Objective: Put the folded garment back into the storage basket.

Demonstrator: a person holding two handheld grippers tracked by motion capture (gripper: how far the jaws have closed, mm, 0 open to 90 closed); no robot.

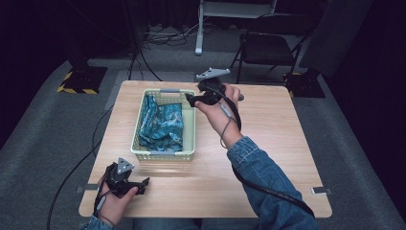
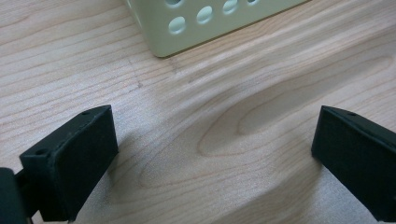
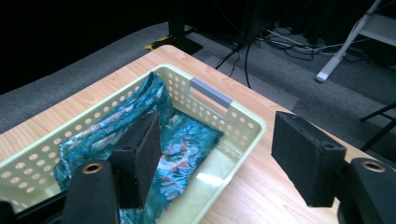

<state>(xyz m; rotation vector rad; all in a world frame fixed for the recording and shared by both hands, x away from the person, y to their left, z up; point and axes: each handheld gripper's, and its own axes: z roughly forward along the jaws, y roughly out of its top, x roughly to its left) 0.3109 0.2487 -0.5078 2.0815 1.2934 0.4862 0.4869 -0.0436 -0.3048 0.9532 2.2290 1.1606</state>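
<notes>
Down inside the basket [image 1: 189,125] the teal patterned cloth [image 1: 162,125] is sitting bunched up, one edge climbing the far wall near the grey handle [image 3: 211,93], the rest crumpled across the floor of it. Hovering right over the basket's right rim is the right gripper [image 1: 190,99], and its jaws are standing spread apart with nothing pinched between them; from the right gripper view one jaw is hanging above the cloth and the other out over the bare table [image 1: 268,143].

What I'm worrying about: that rim is sitting pretty much between the jaws, so if the hand is dropping straight down it's probably knocking the plastic wall and shoving or tipping the whole light basket instead of reaching fabric. Also the cloth is looking slippery and loosely folded, so a shallow pinch is likely only catching a top layer and dragging the rest over the edge.

Way back at the near left corner the left gripper [image 1: 139,184] is resting low by the table, jaws wide open and empty, so nothing's bracing the basket
</notes>
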